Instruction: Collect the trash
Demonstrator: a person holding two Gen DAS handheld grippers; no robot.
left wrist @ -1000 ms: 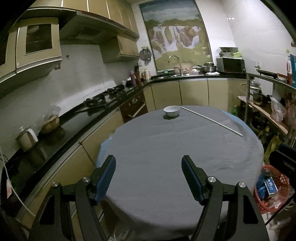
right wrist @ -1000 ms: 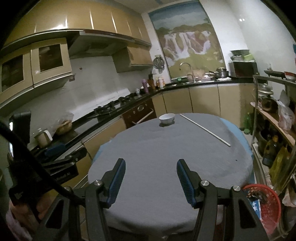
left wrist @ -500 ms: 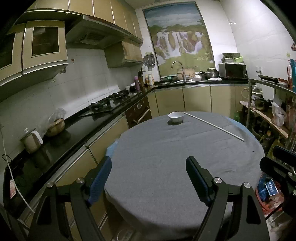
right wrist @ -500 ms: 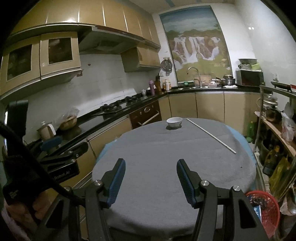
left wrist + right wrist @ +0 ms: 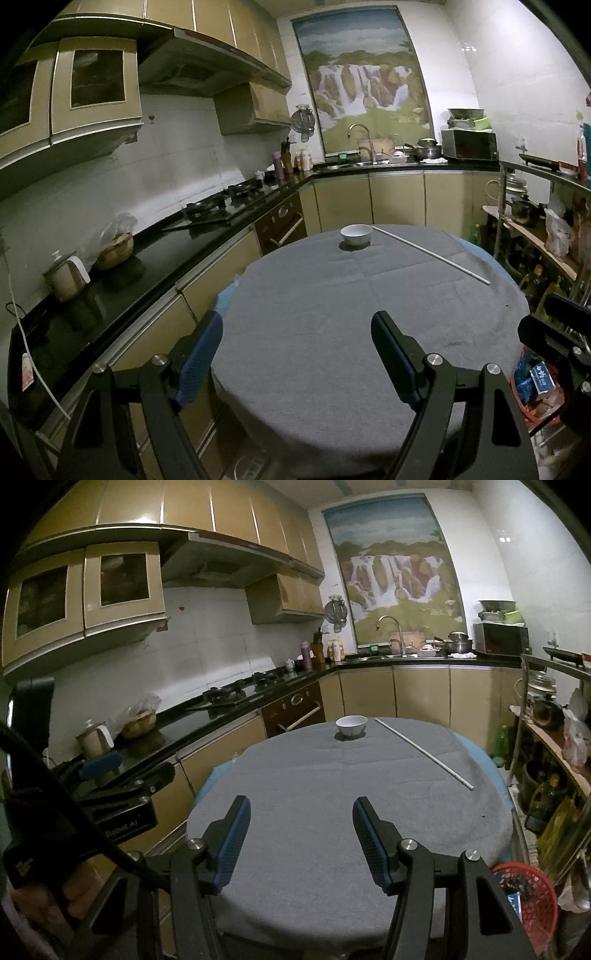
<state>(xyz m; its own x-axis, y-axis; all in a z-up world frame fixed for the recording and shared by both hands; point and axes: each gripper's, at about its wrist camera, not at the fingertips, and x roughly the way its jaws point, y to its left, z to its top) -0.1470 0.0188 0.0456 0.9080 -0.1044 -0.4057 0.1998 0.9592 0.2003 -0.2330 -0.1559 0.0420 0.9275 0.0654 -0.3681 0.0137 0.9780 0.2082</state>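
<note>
A round table under a grey cloth [image 5: 332,314] fills both views. At its far side stands a white bowl [image 5: 355,234] [image 5: 351,725], with a long thin white rod [image 5: 430,254] [image 5: 424,753] lying slantwise to its right. My left gripper [image 5: 297,325] hovers open over the table's near left edge, nothing between its blue pads. My right gripper [image 5: 301,806] hangs open over the near edge, also empty. On the floor at the right stands a red mesh basket [image 5: 532,901] [image 5: 532,402] holding a blue-and-white carton [image 5: 541,380].
A black counter [image 5: 147,258] with a hob, a kettle and a bagged basket runs along the left. Sink and cabinets line the back wall. An open shelf rack [image 5: 554,746] crowded with bottles and pots stands close to the table's right side.
The left gripper's jaws have spread a little wider. The right gripper's jaws are unchanged, and both views have barely shifted.
</note>
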